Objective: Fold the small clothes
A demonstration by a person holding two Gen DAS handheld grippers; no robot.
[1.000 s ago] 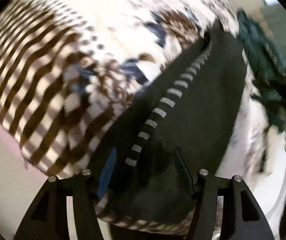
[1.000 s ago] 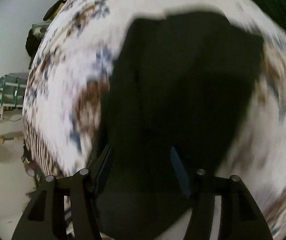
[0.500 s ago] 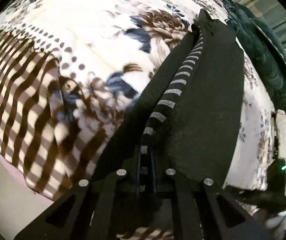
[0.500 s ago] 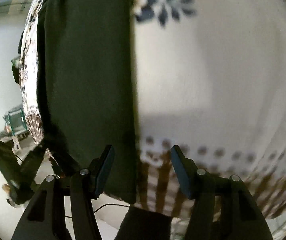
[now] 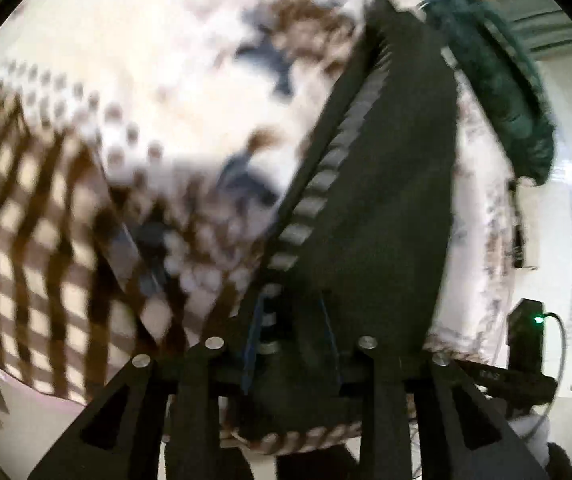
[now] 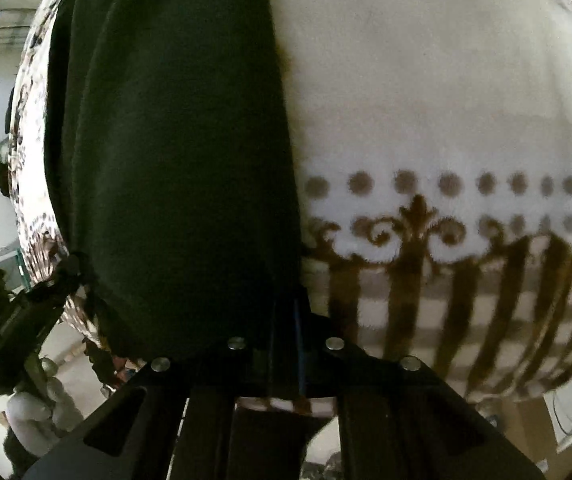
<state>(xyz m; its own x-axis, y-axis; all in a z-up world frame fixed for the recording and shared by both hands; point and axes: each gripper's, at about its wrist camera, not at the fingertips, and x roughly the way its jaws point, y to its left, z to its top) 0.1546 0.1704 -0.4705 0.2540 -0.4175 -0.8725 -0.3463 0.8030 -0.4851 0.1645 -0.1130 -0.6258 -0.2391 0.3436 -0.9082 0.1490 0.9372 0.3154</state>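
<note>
- Under both our hand-held grippers lies a cream blanket (image 6: 426,92) with brown stripes and dots.
- The black garment (image 5: 386,200) lies on it, stretching ahead of our left hand-held gripper (image 5: 292,344); its striped trim (image 5: 326,184) runs forward.
- Our left fingers stand slightly apart around the garment's near edge.
- Our right hand-held gripper (image 6: 286,344) is pinched on the garment's near right edge.
- A dark green cloth (image 5: 498,72) lies ahead-right of the left.

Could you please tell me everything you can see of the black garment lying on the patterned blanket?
The black garment is soft, matte knit cloth, lying long and narrow on the blanket. A grey-and-black striped band runs along one edge. The left claw is slightly open around its near end. In the right view, the right claw is shut on the garment's near edge.
</note>
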